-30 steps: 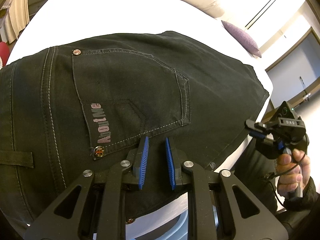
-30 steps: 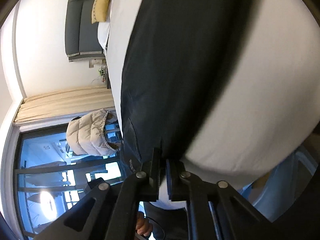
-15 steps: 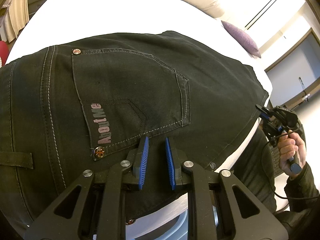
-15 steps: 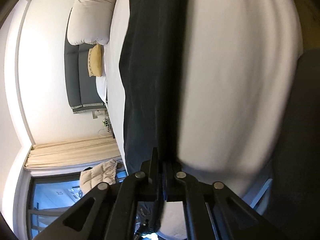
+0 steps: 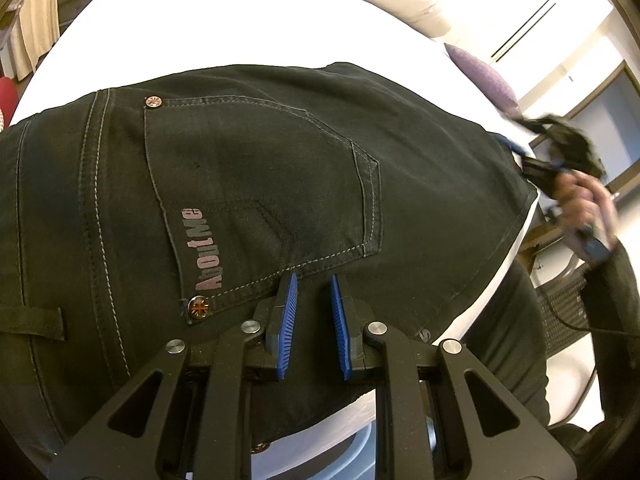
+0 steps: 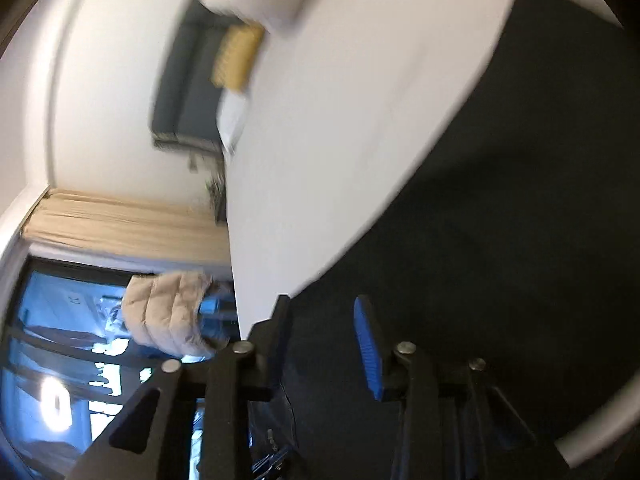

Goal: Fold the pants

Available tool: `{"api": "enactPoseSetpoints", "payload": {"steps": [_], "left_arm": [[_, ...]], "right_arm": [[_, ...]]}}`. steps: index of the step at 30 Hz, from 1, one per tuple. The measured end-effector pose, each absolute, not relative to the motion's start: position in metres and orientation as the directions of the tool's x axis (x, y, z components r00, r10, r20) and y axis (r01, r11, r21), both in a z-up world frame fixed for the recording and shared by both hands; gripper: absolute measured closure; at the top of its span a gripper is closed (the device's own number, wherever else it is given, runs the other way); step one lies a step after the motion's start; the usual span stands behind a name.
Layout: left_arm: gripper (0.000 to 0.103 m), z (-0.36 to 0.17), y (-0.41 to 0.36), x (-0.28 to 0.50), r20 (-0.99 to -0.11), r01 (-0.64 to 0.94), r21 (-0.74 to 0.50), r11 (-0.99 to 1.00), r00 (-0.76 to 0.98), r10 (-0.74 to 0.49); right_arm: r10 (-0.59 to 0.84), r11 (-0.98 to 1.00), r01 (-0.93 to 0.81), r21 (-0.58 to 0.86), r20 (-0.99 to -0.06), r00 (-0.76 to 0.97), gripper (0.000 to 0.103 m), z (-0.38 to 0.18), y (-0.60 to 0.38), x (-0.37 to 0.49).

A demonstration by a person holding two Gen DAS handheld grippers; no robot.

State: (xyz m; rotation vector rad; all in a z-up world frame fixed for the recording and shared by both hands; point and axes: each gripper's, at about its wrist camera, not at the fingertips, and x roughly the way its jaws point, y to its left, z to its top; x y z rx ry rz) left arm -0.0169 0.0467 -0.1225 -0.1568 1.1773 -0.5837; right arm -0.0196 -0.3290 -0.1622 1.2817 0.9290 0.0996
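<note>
Black pants spread flat beneath left gripper.

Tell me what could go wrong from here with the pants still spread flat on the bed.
1. The right gripper is opening with nothing clamped between its pads, and its view is motion-blurred, so its next grasp on the black pants may miss the hem.
2. The pants' edge lies near the edge of the white bed; a tug could drag them off.
3. The left gripper hovers at the back pocket, gripping nothing.
</note>
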Motion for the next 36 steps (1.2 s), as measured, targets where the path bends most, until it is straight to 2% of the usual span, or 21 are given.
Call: {"api": "enactPoseSetpoints", "payload": {"steps": [1, 2, 3, 6, 7, 10, 11, 13, 16, 18, 22, 24, 25, 26, 29, 30, 31, 32, 33, 34, 36], "left_arm": [[0.086, -0.123, 0.047, -0.017, -0.823, 0.347, -0.412, 0.843, 0.255, -0.507], [0.086, -0.123, 0.047, -0.017, -0.825, 0.347, -0.410, 0.844, 0.253, -0.505], [0.086, -0.122, 0.047, -0.017, -0.827, 0.349, -0.406, 0.844, 0.252, -0.502], [0.086, -0.122, 0.044, -0.016, -0.833, 0.358, -0.393, 0.847, 0.250, -0.493], [0.086, -0.122, 0.042, -0.016, -0.834, 0.358, -0.392, 0.848, 0.251, -0.491], [0.086, -0.122, 0.040, -0.017, -0.835, 0.359, -0.389, 0.848, 0.252, -0.490], [0.086, -0.122, 0.040, -0.017, -0.834, 0.357, -0.391, 0.848, 0.253, -0.491], [0.086, -0.123, 0.041, -0.018, -0.831, 0.350, -0.395, 0.849, 0.257, -0.492], [0.086, -0.123, 0.042, -0.020, -0.830, 0.348, -0.390, 0.852, 0.268, -0.489], [0.086, -0.123, 0.040, -0.021, -0.834, 0.353, -0.380, 0.855, 0.269, -0.482], [0.086, -0.120, 0.035, -0.022, -0.842, 0.357, -0.362, 0.861, 0.270, -0.466], [0.086, -0.120, 0.033, -0.024, -0.844, 0.360, -0.355, 0.863, 0.273, -0.462], [0.086, -0.119, 0.032, -0.024, -0.844, 0.361, -0.355, 0.862, 0.274, -0.462], [0.086, -0.119, 0.032, -0.025, -0.843, 0.362, -0.357, 0.861, 0.273, -0.464], [0.086, -0.120, 0.033, -0.026, -0.834, 0.355, -0.372, 0.858, 0.276, -0.477], [0.086, -0.120, 0.035, -0.026, -0.830, 0.353, -0.378, 0.856, 0.280, -0.482], [0.086, -0.120, 0.037, -0.027, -0.826, 0.351, -0.382, 0.855, 0.285, -0.487], [0.086, -0.121, 0.038, -0.028, -0.821, 0.349, -0.388, 0.853, 0.290, -0.492], [0.086, -0.122, 0.041, -0.029, -0.817, 0.344, -0.394, 0.852, 0.293, -0.496], [0.086, -0.123, 0.043, -0.029, -0.814, 0.341, -0.399, 0.851, 0.295, -0.500], [0.086, -0.124, 0.045, -0.030, -0.810, 0.339, -0.407, 0.848, 0.294, -0.507]], "right_arm": [[0.534, 0.333, 0.479, 0.812, -0.581, 0.614, 0.094, -0.181, -0.336, -0.014], [0.528, 0.304, 0.494, 0.815, -0.576, 0.624, 0.103, -0.195, -0.348, -0.011], [0.502, 0.265, 0.477, 0.838, -0.542, 0.674, 0.103, -0.200, -0.364, -0.012], [0.341, 0.206, 0.502, 0.840, -0.543, 0.767, 0.103, -0.198, -0.418, -0.023], [0.236, 0.187, 0.541, 0.820, -0.572, 0.786, 0.103, -0.196, -0.446, -0.029], [0.051, 0.171, 0.621, 0.765, -0.637, 0.769, 0.103, -0.174, -0.494, -0.043], [0.025, 0.187, 0.619, 0.763, -0.634, 0.773, 0.099, -0.160, -0.501, -0.047], [0.050, 0.268, 0.563, 0.781, -0.595, 0.802, 0.096, -0.134, -0.495, -0.049], [0.258, 0.348, 0.437, 0.829, -0.533, 0.806, 0.092, -0.117, -0.440, -0.047], [0.440, 0.343, 0.359, 0.868, -0.486, 0.755, 0.092, -0.128, -0.385, -0.050], [0.635, 0.328, 0.362, 0.872, -0.488, 0.599, 0.090, -0.176, -0.314, -0.048], [0.607, 0.303, 0.396, 0.867, -0.496, 0.622, 0.103, -0.196, -0.325, -0.046], [0.580, 0.272, 0.399, 0.875, -0.480, 0.658, 0.103, -0.196, -0.334, -0.047], [0.514, 0.285, 0.424, 0.859, -0.511, 0.689, 0.103, -0.190, -0.356, -0.052], [0.220, 0.385, 0.583, 0.715, -0.685, 0.694, 0.103, -0.160, -0.415, -0.068], [0.188, 0.375, 0.600, 0.706, -0.692, 0.697, 0.097, -0.148, -0.425, -0.069], [0.196, 0.396, 0.576, 0.715, -0.678, 0.708, 0.095, -0.134, -0.423, -0.064], [0.259, 0.429, 0.512, 0.744, -0.644, 0.720, 0.095, -0.122, -0.409, -0.054], [0.371, 0.450, 0.436, 0.780, -0.607, 0.703, 0.086, -0.112, -0.380, -0.039], [0.462, 0.455, 0.378, 0.806, -0.576, 0.674, 0.062, -0.108, -0.353, -0.032], [0.664, 0.450, 0.205, 0.869, -0.480, 0.574, 0.041, -0.101, -0.273, -0.005]]}}
